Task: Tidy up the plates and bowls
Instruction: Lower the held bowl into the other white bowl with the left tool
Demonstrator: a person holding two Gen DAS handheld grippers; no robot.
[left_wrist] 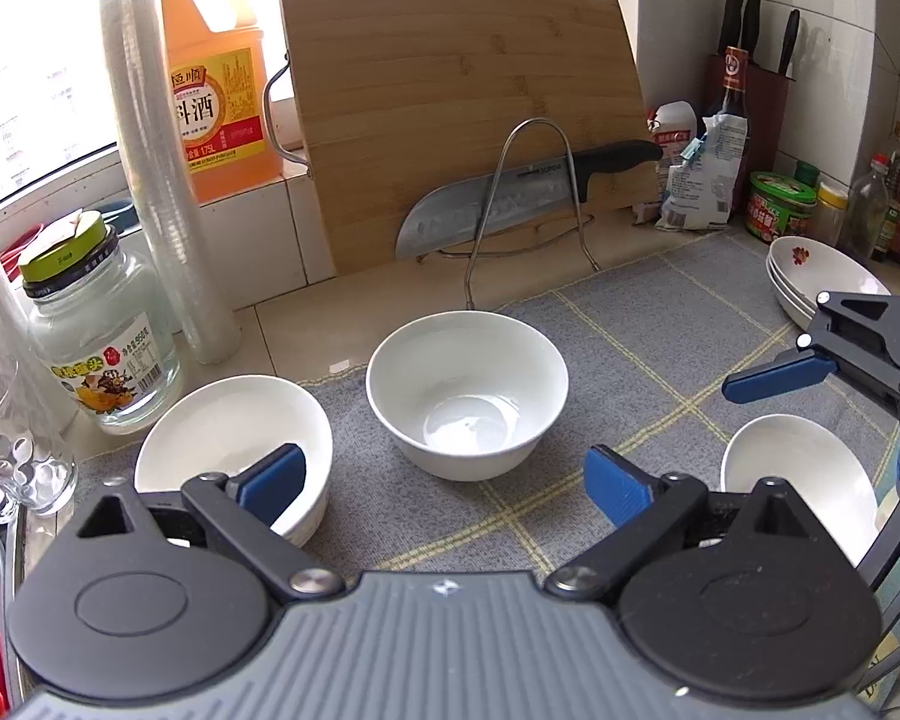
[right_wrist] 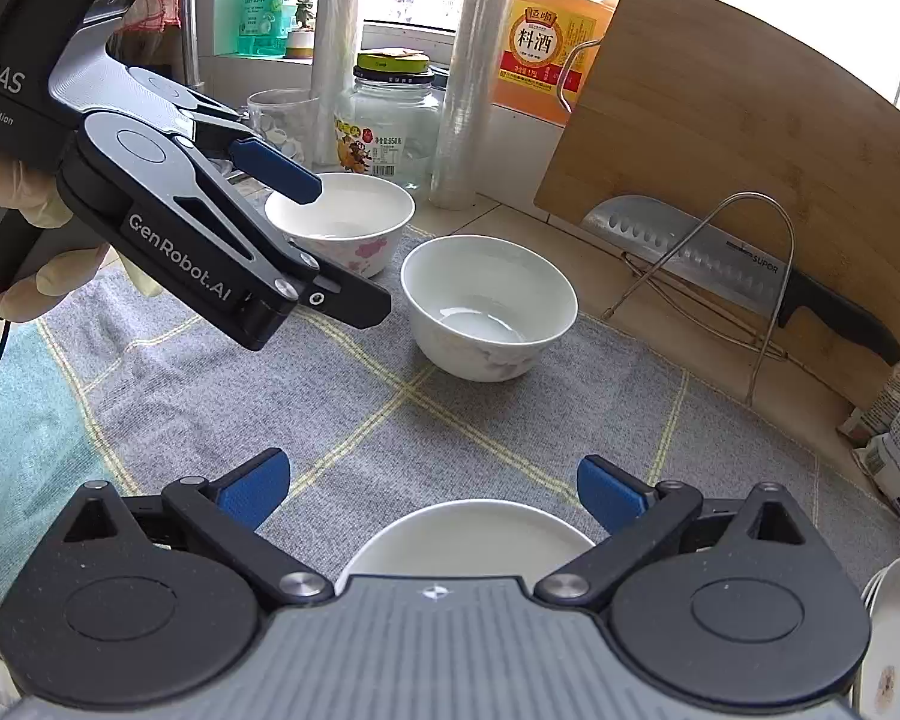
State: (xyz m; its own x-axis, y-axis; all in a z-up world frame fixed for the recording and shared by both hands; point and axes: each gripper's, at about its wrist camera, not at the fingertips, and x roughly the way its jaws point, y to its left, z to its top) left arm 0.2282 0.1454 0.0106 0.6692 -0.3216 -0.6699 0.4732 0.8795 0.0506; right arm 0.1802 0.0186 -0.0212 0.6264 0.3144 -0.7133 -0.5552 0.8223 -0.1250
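Bowls (left_wrist: pixel 467 393) upright, rims up, on cloth (left_wrist: pixel 660 324).

My right claw's body is hiding the near bowl (right_wrist: pixel 468 531); the frame edge is cropping the plate stack (right_wrist: pixel 897 630).

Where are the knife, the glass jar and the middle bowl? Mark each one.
knife (left_wrist: pixel 450 213): left wrist view, on the blade.
glass jar (left_wrist: pixel 99 336): left wrist view, on its glass body above the label.
middle bowl (left_wrist: pixel 465 396): left wrist view, on its inside wall.
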